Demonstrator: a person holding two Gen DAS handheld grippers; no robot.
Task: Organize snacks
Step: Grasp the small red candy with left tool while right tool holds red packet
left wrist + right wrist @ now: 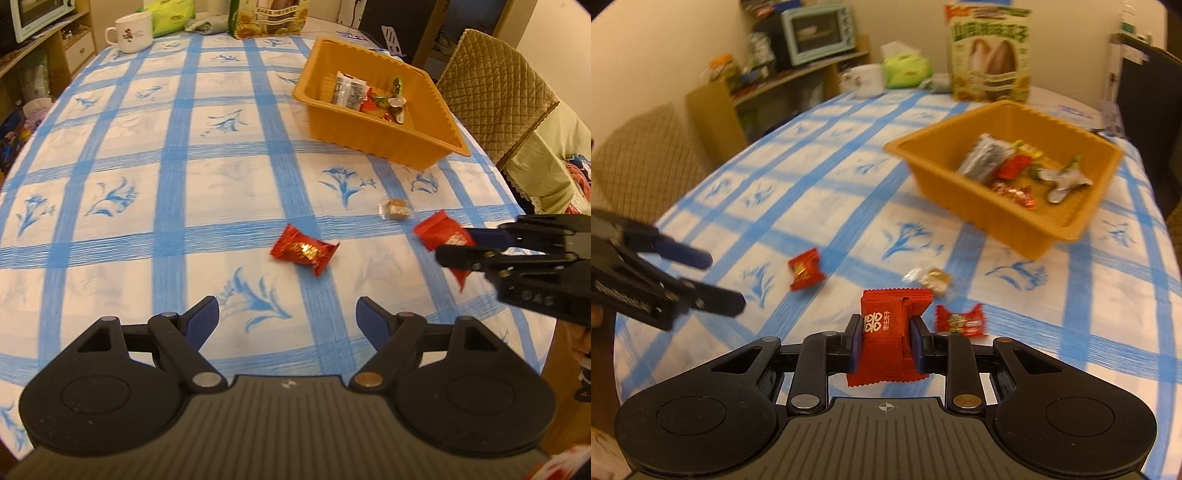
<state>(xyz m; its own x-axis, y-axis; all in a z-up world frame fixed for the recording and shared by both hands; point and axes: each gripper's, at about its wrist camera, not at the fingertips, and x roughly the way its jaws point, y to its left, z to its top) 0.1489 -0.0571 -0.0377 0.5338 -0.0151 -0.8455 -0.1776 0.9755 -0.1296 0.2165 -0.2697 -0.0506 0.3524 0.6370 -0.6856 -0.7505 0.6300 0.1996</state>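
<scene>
My right gripper (884, 338) is shut on a red snack packet (892, 332) and holds it above the table; from the left wrist view the same gripper (454, 245) and packet (439, 234) show at the right. My left gripper (287, 317) is open and empty, low over the cloth; it shows at the left in the right wrist view (726, 280). A red wrapped candy (304, 251) lies ahead of it. A clear-wrapped brown candy (395, 208) lies nearer the orange tray (424, 147), which holds several snacks. Another small red candy (960, 321) lies by my right gripper.
The table has a blue-checked cloth (147, 184). A white mug (133, 31), a green pack (171, 14) and a sunflower-seed bag (990, 51) stand at the far end. Quilted chairs (495, 92) stand at both sides. The table edge runs close on the right.
</scene>
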